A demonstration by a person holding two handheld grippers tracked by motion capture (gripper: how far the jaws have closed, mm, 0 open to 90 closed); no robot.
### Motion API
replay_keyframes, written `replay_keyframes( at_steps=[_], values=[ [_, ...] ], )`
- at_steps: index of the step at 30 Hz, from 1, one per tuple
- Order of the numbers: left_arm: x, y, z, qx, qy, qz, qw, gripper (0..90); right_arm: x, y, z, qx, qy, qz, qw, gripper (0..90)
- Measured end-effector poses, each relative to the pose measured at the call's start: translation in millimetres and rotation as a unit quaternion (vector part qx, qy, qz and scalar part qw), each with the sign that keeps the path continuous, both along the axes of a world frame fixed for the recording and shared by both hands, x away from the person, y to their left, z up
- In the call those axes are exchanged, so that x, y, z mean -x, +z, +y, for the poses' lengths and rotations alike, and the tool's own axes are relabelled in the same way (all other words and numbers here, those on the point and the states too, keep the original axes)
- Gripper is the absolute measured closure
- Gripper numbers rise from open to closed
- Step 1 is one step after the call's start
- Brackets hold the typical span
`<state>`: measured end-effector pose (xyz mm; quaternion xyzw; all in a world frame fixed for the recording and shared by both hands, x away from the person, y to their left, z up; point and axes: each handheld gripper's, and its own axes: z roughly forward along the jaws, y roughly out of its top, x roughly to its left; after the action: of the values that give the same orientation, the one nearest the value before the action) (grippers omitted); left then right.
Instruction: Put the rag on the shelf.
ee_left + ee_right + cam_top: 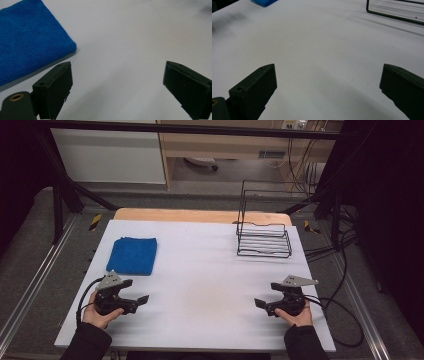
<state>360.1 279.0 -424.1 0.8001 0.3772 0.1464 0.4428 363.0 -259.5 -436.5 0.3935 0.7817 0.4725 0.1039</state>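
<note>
A person sits at a table covered with a white sheet [200, 270], holding a two-jaw gripper in each hand. Both forearms rest low near the table's front edge, well apart, with the grippers pointing inward toward each other across the bare middle of the sheet. This looks like a ready pose, with no work yet in hand.

The left gripper [141, 300] has its jaws spread wide and grasps nothing; in the left gripper view its two black jaws frame only white sheet. The right gripper [261, 304] is likewise released, jaws wide apart and nothing between them.

A folded blue microfibre cloth [132, 255] lies flat on the left half of the sheet, just beyond the left gripper and near it, not touching. In the left gripper view the cloth [27, 37] sits up and to the left of the jaws, its nearest corner close to the left jaw. It is the thing closest to either gripper, so it seems the likely first object to be picked up, and it lies within easy reach of the left hand.

A black wire rack [264, 232] with a tall upright back stands at the far right of the sheet, nothing in it, well apart from the cloth. The rack's lower edge [394, 13] shows far off in the right gripper view. It may be where the cloth is meant to go.
</note>
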Motion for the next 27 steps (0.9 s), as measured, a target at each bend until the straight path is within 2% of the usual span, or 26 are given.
replay_keyframes(
  at_steps=[20, 27],
  values=[
    [-3.4, 3.7, -9.9, -0.011, 0.0, 0.012, 0.9999, 10.8, -1.7, -0.6, 2.6, 0.004, -0.003, 0.003, 1.0, 1.7],
    [-15.3, 11.2, -18.0, -0.033, 0.006, 0.018, 0.9993, 12.5, -2.1, -0.8, 3.0, 0.008, -0.005, 0.003, 0.9999, 1.7]
  ],
)
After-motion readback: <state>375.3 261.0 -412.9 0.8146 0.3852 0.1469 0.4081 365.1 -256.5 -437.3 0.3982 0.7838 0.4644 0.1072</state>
